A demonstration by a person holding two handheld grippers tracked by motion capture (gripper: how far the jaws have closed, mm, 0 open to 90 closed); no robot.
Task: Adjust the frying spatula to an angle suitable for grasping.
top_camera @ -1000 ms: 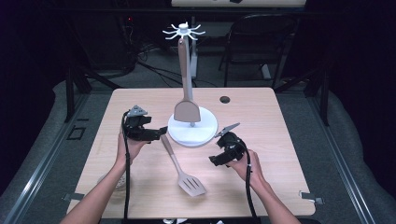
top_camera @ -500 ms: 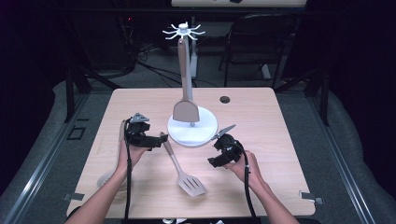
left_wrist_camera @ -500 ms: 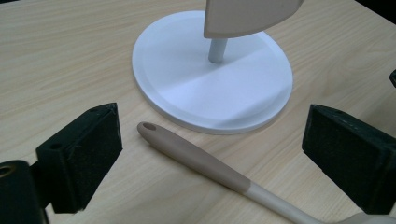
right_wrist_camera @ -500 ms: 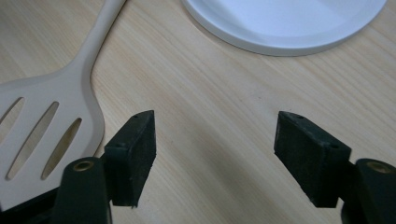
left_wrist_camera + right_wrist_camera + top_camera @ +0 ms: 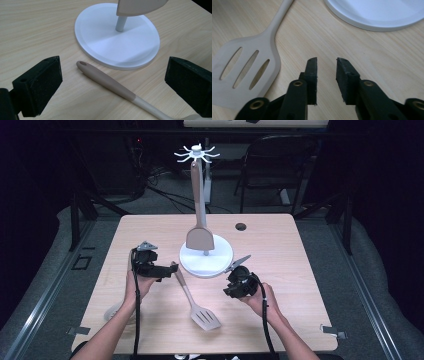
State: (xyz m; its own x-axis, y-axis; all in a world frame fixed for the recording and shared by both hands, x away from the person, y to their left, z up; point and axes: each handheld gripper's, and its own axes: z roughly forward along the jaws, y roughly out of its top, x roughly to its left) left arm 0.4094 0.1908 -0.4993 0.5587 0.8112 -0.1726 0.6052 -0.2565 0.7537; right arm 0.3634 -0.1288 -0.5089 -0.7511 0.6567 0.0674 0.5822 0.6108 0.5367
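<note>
Item: slotted spatula awaiting pickup for the utensil stand

I list, large to small: table (image 5: 300, 270), bare wood; utensil stand (image 5: 206, 257) with white round base, one solid spatula (image 5: 200, 237) hanging on it; slotted spatula (image 5: 192, 297) lying flat just in front of the base, handle tip nearest it. My left gripper (image 5: 112, 80) has just been opening, jaws wide astride the handle, pads not touching. My right gripper (image 5: 326, 75) has just been closing, jaws nearly together on nothing, beside the blade. I judge best practice: lower the left, close mid-handle, keep the hang-hole free.
</note>
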